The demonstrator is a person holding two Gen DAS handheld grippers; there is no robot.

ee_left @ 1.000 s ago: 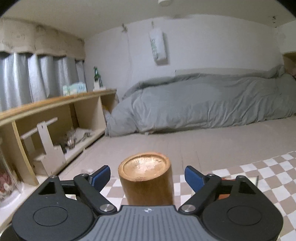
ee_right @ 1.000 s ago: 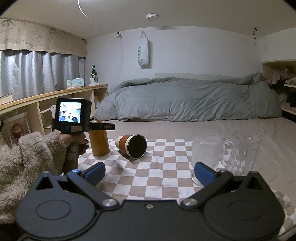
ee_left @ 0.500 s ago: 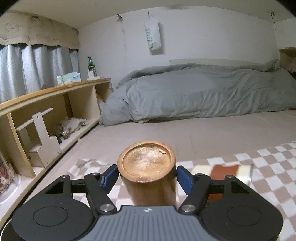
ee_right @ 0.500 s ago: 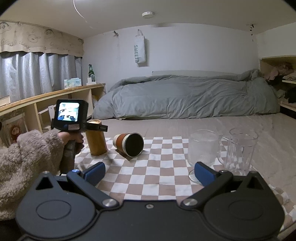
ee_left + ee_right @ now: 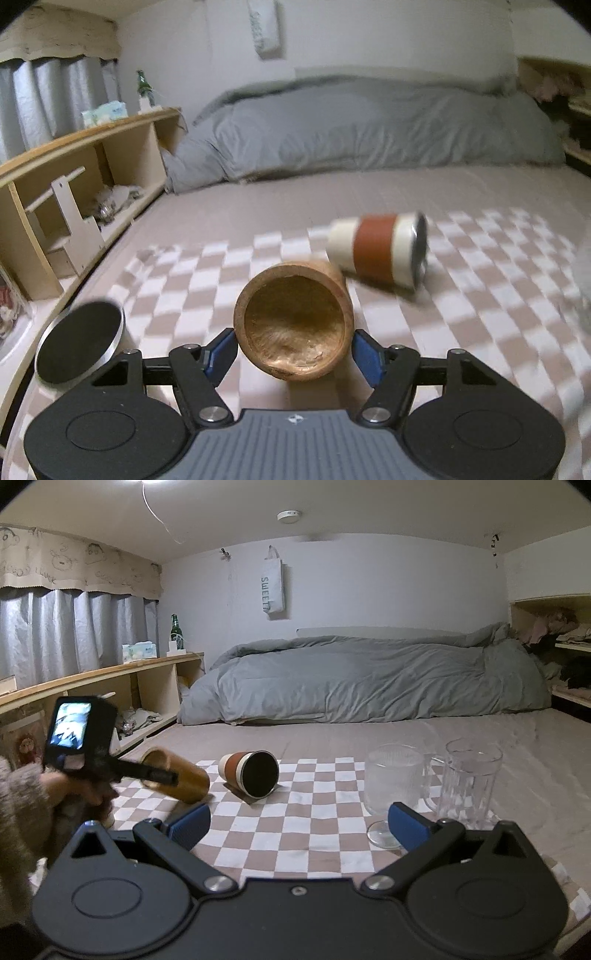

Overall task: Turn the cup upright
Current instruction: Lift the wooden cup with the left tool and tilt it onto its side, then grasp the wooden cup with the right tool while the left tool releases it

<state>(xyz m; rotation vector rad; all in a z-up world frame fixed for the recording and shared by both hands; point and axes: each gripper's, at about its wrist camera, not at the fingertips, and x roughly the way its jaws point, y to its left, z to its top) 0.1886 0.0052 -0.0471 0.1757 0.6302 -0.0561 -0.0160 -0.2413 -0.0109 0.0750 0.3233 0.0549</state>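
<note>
My left gripper point(image 5: 293, 350) is shut on a wooden cup point(image 5: 295, 325) and holds it lifted and tilted, the hollow end facing the camera. From the right wrist view the wooden cup point(image 5: 184, 779) leans with its far end down toward the checkered cloth point(image 5: 295, 812), gripped by the left gripper point(image 5: 157, 775). A cream cup with a brown band point(image 5: 380, 251) lies on its side on the cloth; it also shows in the right wrist view point(image 5: 251, 773). My right gripper point(image 5: 297, 825) is open and empty, near the front of the cloth.
Two clear glass mugs point(image 5: 395, 786) point(image 5: 471, 779) stand at the right of the cloth. A round dark-topped metal lid or can point(image 5: 79, 345) sits at the left. A wooden shelf unit point(image 5: 74, 177) runs along the left. A grey duvet point(image 5: 369, 679) lies behind.
The left gripper closed on the wooden cup, lifted it off the cloth and tipped it over from standing. The right gripper stayed open and nearly still.
</note>
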